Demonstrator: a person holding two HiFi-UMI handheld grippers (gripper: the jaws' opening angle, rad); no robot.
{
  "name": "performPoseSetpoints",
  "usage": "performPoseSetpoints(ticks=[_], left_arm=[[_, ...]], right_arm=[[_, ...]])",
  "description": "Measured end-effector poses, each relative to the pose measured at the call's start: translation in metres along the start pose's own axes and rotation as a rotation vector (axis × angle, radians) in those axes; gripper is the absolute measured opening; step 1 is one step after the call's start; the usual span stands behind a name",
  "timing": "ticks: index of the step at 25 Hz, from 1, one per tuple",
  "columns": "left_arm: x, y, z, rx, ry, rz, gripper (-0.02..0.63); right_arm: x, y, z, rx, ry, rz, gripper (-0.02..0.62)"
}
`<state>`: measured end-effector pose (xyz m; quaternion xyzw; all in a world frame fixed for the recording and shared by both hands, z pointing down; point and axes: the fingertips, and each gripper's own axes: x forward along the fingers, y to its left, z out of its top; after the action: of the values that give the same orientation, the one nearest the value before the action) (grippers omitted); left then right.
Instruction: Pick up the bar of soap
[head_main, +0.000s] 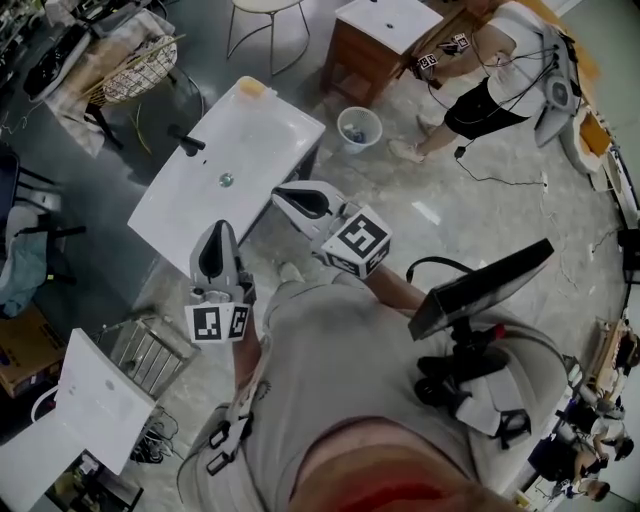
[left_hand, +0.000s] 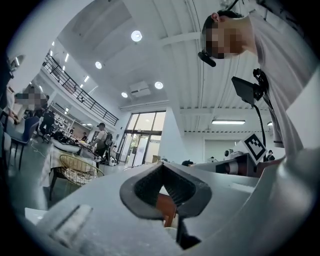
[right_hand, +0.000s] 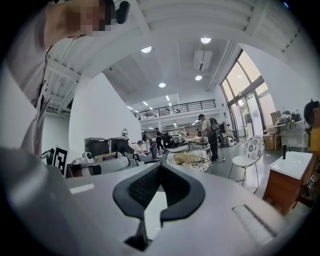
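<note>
A small yellowish bar of soap (head_main: 250, 88) lies on the far corner of a white sink top (head_main: 270, 135) that has a black faucet (head_main: 188, 144) and a round drain (head_main: 226, 180). My left gripper (head_main: 222, 228) hovers over the near edge of that top, jaws shut and empty. My right gripper (head_main: 278, 193) is just right of the top's near side, also shut with nothing in it. In the left gripper view the fingertips (left_hand: 161, 166) meet; the right gripper view shows the same closed tips (right_hand: 161, 168). The soap shows in neither gripper view.
A small bin (head_main: 359, 127) stands on the floor beyond the sink top. A wooden vanity (head_main: 372, 45), a stool (head_main: 268, 20) and a wire basket (head_main: 140, 68) lie further off. Another person (head_main: 490, 80) stands at the back right. A wire rack (head_main: 150, 350) is at my left.
</note>
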<state>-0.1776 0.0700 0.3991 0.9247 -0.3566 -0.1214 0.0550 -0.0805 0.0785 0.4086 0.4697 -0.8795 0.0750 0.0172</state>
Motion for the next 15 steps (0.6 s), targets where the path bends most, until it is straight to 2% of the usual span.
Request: performPoseSetpoints(ticks=[10,15], left_arm=[[0.015,0.034,-0.013,-0.046,-0.003,-0.043,-0.002],[0.014,0.04,-0.017,-0.071,-0.005,-0.023,-0.002]], right_arm=[[0.014,-0.013,-0.013,-0.003,0.038,-0.063,0.002],[0.021,-0.016,-0.014,-0.002,0.051,-0.068,0.002]])
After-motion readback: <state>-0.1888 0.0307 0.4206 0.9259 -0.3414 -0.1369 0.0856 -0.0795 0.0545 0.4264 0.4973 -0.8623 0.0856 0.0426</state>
